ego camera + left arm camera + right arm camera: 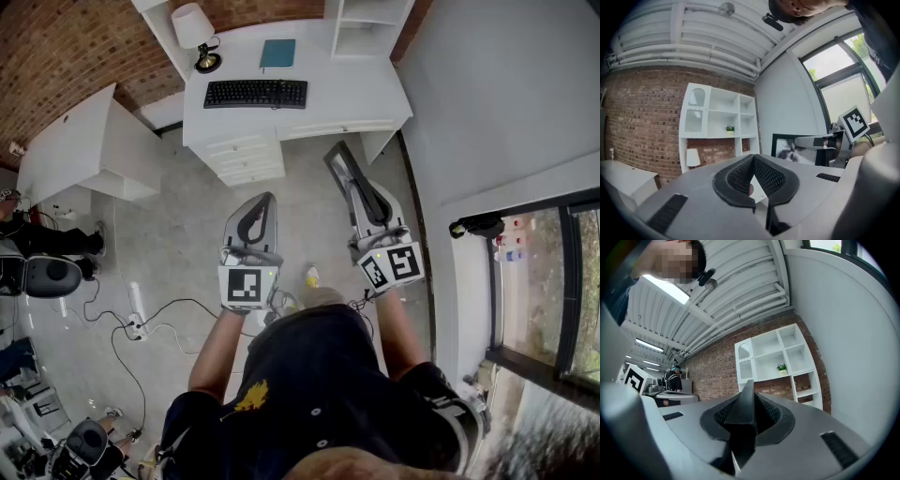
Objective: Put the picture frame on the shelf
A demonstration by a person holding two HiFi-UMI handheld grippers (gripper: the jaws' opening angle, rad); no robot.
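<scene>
Right claw (373, 208) clamped on edge of picture frame (345, 169); frame sticks out ahead of claw. Left claw (752, 161) together, empty. Shelf (778, 357) ahead, well apart. Frame probably light, stiff, front maybe fragile. Thin-edge pinch could pivot; hold rim mid-side.

Rough red brick wall (642, 122), matt white shelf (717, 137)

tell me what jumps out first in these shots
The black picture frame stands out, clamped edge-on in the right hand-held gripper and held out ahead of the person. Beyond it, a white shelf unit with a small potted plant stands against a brick wall. The left hand-held gripper is shut and empty.
</scene>
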